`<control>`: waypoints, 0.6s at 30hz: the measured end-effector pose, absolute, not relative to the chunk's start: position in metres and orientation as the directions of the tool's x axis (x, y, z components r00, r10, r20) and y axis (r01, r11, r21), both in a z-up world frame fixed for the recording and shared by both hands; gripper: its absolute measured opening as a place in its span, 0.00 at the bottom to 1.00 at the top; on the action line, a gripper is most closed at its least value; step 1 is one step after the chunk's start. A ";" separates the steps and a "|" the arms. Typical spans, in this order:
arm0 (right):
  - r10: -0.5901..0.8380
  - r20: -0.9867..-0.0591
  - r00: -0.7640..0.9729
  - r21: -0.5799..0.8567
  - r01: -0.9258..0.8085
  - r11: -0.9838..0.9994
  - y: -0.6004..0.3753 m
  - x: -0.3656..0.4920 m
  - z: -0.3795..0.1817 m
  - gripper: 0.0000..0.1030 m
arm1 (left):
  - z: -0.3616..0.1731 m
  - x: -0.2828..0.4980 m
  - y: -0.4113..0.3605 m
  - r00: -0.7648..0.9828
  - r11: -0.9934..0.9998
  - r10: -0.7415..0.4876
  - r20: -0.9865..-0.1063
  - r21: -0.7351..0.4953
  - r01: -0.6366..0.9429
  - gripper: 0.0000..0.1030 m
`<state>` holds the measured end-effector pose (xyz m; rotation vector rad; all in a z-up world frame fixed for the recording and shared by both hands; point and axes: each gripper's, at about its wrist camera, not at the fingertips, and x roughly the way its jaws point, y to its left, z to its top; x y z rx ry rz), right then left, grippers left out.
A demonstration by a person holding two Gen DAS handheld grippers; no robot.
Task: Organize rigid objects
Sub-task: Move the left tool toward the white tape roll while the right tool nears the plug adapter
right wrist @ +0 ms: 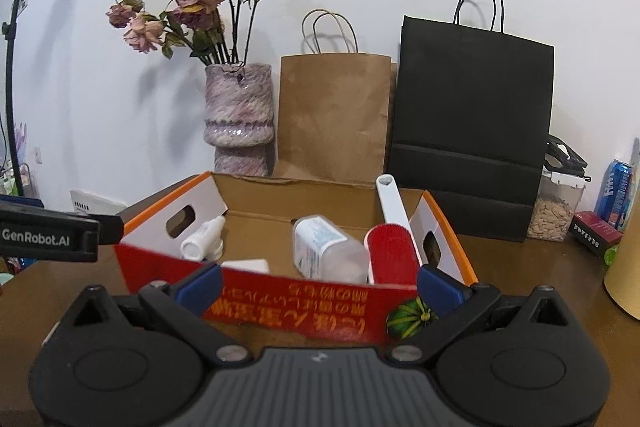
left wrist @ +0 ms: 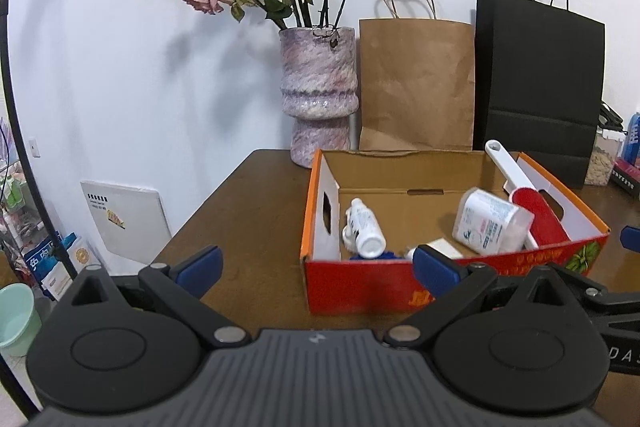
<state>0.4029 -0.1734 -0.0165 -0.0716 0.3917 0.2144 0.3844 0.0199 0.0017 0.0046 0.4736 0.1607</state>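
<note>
A red and orange cardboard box (left wrist: 360,283) (right wrist: 304,303) stands on the brown table. In it lie a white bottle (left wrist: 365,225) (right wrist: 200,239), a clear plastic jar with a printed label (left wrist: 490,221) (right wrist: 324,247), a red lint brush with a white handle (left wrist: 538,215) (right wrist: 392,251) and a small white box (left wrist: 444,247) (right wrist: 246,265). My left gripper (left wrist: 316,269) is open and empty, just in front of the box's left front corner. My right gripper (right wrist: 318,287) is open and empty, in front of the box's front wall.
A purple vase of dried roses (left wrist: 318,95) (right wrist: 240,119), a brown paper bag (left wrist: 416,83) (right wrist: 334,115) and a black paper bag (left wrist: 544,87) (right wrist: 472,131) stand behind the box against the wall. A seed jar (right wrist: 556,207), a blue can (right wrist: 616,193) and a dark red box (right wrist: 596,227) stand at the right.
</note>
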 end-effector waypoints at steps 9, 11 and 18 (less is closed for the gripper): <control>0.201 -0.400 0.894 -0.036 -0.234 0.971 -0.168 0.369 -0.019 1.00 | -0.006 0.351 0.023 0.876 0.989 0.144 -0.461 0.046 -0.138 1.00; 0.201 -0.402 0.893 -0.039 -0.236 0.971 -0.166 0.362 -0.020 1.00 | -0.009 0.344 0.025 0.874 0.990 0.143 -0.464 0.048 -0.136 1.00; 0.203 -0.421 0.884 -0.052 -0.246 0.968 -0.157 0.344 -0.025 1.00 | -0.018 0.325 0.035 0.868 0.989 0.144 -0.475 0.045 -0.139 1.00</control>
